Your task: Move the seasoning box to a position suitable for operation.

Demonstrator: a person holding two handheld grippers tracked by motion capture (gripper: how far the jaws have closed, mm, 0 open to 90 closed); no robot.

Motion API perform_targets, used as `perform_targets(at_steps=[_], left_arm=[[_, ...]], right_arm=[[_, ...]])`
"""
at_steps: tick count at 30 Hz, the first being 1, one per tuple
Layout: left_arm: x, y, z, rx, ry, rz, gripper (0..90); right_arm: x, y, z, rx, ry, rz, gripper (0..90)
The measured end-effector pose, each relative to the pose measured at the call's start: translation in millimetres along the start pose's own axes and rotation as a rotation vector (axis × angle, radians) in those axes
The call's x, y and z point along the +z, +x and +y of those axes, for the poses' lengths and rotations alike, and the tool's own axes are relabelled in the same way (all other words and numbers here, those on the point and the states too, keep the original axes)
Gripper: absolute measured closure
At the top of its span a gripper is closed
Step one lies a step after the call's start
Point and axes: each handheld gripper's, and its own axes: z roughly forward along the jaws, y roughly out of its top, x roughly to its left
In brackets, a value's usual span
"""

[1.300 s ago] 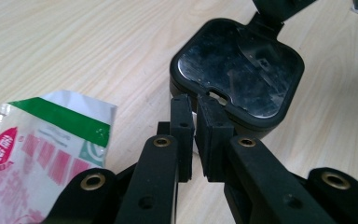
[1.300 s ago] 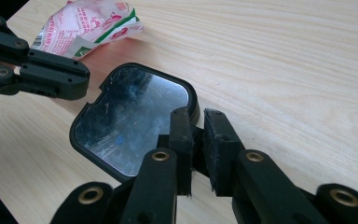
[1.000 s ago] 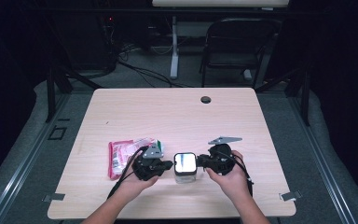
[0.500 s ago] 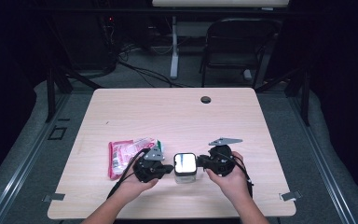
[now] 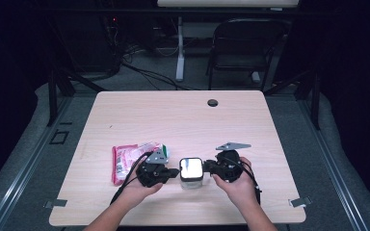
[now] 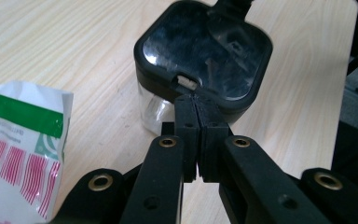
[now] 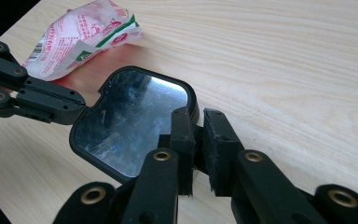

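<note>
Grippers at work on a lidded container [image 5: 191, 172], near the front edge of the table [image 5: 183, 115]. I am holding my left gripper [image 6: 196, 114] with its jaws pressed together, pinching what looks like a small tab at the near rim of the black lid [image 6: 205, 46]. I am holding my right gripper [image 7: 196, 126] against the opposite rim, its jaws nearly together and apparently nipping a tab there, though I cannot tell how firmly. Both hands are staying level with the lid, one on each side.

Outward from the jaws: the lid is glossy and stiff, reflecting the room like a mirror, so I am judging its flat top too slippery for pads and its rim tabs the proper holds. The body below is clear and thin-walled, probably light, rigid and likely to skid or tip on the smooth wood if I am pulling on one side alone; opposed holds are guarding against that.

Beyond the container: a red, white and green snack packet [image 5: 131, 158] is lying just behind my left gripper, soft and crinkly, limiting room that way. The table beyond is bare wood apart from a cable hole [image 5: 213, 102] near the far edge, so open room is lying ahead and to my right; the front edge is sitting close behind my hands.
</note>
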Motion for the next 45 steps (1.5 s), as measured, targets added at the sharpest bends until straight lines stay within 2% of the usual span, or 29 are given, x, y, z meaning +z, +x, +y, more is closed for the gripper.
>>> perform_targets(at_steps=[3,4,7,14,17,20,23,27,29,30,35,40,45], left_arm=[[1.4,-2.0,0.2,0.030,0.031,0.039,88.5],[1.9,-1.4,-0.2,0.034,0.045,0.035,88.4],[3.4,0.5,-1.5,0.024,0.052,0.027,87.6],[6.2,-1.6,-1.6,0.033,0.065,0.018,86.8],[6.1,-1.6,-1.4,0.036,0.061,0.038,85.3],[6.2,-0.3,-1.2,0.027,0.037,0.089,85.3],[7.4,1.2,-0.2,0.012,0.004,0.102,84.7],[7.8,0.6,1.5,0.025,0.002,0.106,83.8],[8.0,1.0,1.5,0.020,-0.003,0.105,83.3],[7.6,2.4,2.0,0.006,-0.004,0.090,83.2],[7.6,2.6,2.6,0.005,-0.002,0.091,83.5],[7.1,2.0,4.1,-0.002,-0.028,0.080,83.2],[6.4,2.0,5.3,0.007,-0.016,0.078,83.0]], right_arm=[[0.0,-0.2,-0.2,0.005,0.001,0.000,82.7],[0.0,-0.5,-0.2,0.007,0.002,0.003,82.8],[0.1,-1.2,-0.3,0.006,-0.001,0.005,82.8],[0.0,-0.4,-0.9,0.012,-0.005,0.006,82.8],[0.0,-0.5,-1.1,0.010,-0.005,0.007,82.7],[-0.1,-0.2,-1.2,0.008,-0.005,0.001,82.8],[-0.1,-0.1,-1.4,0.007,-0.006,-0.002,82.8],[0.0,0.4,-1.7,0.009,-0.010,-0.003,82.7],[0.0,0.2,-1.9,0.009,-0.011,-0.003,82.7],[-0.4,0.5,-2.3,0.016,-0.010,-0.002,82.7],[-0.2,0.9,-2.7,0.017,-0.015,-0.005,82.6],[-0.3,-1.4,-3.7,0.035,-0.020,0.017,82.7],[-0.1,-2.9,-4.3,0.035,-0.025,0.025,82.8]])
